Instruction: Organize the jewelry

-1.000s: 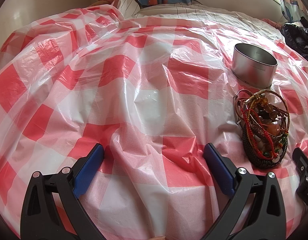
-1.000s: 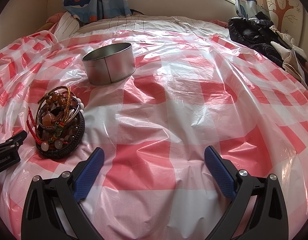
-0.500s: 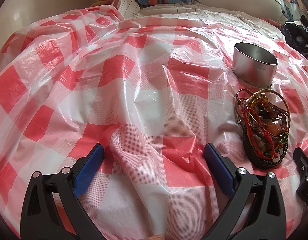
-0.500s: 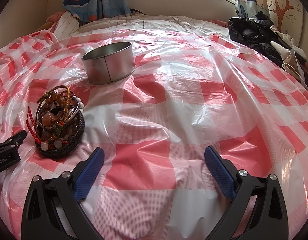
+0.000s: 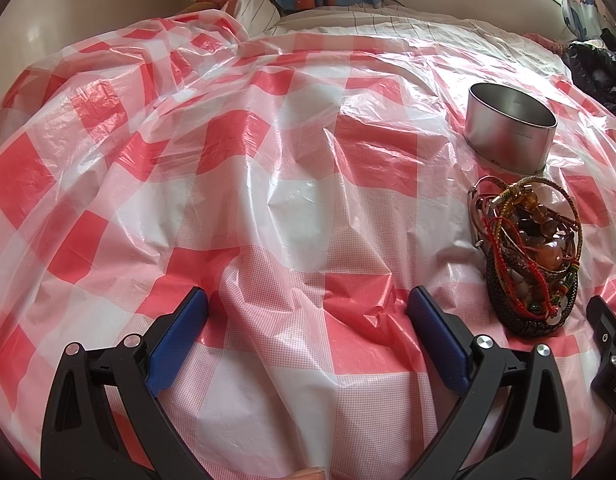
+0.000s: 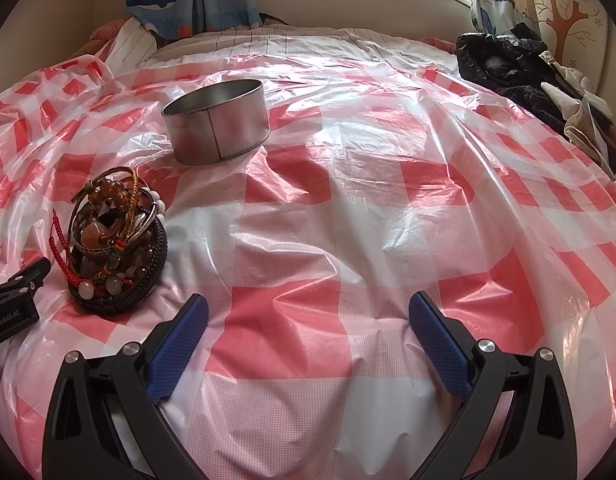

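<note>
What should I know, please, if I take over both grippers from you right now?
Left gripper: open, empty, low over the checked plastic sheet.
Right gripper: open, empty, likewise.
Pile of bracelets: heaped in the dark woven dish, between the two grippers.
Round metal tin: just beyond the dish, looks empty.
Done: nothing sorted.
Left: probably move the bracelets to the tin.

The right gripper (image 6: 308, 320) hovers low over the red-and-white checked plastic sheet (image 6: 388, 200), jaws spread wide, nothing between the blue pads (image 6: 175, 352). A dark woven basket (image 6: 119, 272) heaped with beaded bracelets (image 6: 111, 216) sits near the sheet's left edge. A round metal tin (image 6: 217, 120), open-topped, stands beyond it, apart. The other gripper's tip (image 6: 15, 292) shows just left of the basket. Dark clothing (image 6: 508, 68) lies at the far right corner.
</note>
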The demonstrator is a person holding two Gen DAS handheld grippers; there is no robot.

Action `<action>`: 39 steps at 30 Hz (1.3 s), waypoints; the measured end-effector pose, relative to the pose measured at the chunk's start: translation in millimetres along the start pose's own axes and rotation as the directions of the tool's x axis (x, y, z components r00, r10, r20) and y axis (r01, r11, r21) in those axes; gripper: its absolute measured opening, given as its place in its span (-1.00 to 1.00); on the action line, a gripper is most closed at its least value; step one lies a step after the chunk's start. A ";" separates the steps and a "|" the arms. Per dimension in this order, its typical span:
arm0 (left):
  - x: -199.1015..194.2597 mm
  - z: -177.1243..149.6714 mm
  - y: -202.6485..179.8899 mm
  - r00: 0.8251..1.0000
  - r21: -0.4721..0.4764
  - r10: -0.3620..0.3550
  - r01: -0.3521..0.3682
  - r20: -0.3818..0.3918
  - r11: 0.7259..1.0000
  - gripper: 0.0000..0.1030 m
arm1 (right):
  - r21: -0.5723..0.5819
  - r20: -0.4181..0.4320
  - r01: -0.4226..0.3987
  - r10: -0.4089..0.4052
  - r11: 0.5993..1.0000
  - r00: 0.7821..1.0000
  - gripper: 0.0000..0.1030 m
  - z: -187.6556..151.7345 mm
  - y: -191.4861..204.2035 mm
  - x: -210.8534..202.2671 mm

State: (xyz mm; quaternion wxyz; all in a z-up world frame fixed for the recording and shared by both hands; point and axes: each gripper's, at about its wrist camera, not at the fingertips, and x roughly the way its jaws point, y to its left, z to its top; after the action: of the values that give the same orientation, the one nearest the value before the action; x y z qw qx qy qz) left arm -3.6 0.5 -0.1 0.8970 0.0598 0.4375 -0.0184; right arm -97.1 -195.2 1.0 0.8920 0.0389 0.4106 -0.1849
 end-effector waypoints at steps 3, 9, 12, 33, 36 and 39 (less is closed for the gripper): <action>0.0 -0.1 0.0 1.000 0.000 0.000 0.000 0.000 1.000 0.86 | -0.001 -0.004 0.003 -0.003 1.000 1.000 0.86 0.3 0.9 0.5; 0.0 -0.1 -0.1 1.000 0.001 0.001 -0.001 0.001 1.000 0.86 | -0.003 -0.012 0.009 -0.009 1.000 1.000 0.86 1.1 2.1 1.3; 0.0 0.0 -0.2 1.000 0.001 0.002 -0.002 0.000 1.000 0.86 | -0.004 -0.016 0.012 -0.012 1.000 1.000 0.86 1.4 2.5 1.7; -6.0 -1.3 -2.4 0.999 0.040 0.048 -0.048 0.004 0.998 0.86 | -0.009 -0.047 0.025 -0.026 1.000 0.999 0.86 4.5 5.3 6.2; -6.7 -1.9 -2.0 0.999 0.039 0.048 -0.048 0.003 0.998 0.86 | -0.009 -0.047 0.026 -0.026 1.000 0.999 0.86 4.6 5.3 6.3; -6.3 -1.5 -2.9 0.999 0.042 0.051 -0.051 0.005 0.998 0.86 | -0.009 -0.047 0.026 -0.027 1.000 0.999 0.86 4.5 5.2 6.4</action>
State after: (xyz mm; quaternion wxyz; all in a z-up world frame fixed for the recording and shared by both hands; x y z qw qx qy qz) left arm -8.8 -2.3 3.7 0.8966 0.0897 0.4337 -0.0050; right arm -88.1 -193.3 -1.2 0.8796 0.0342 0.4329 -0.1939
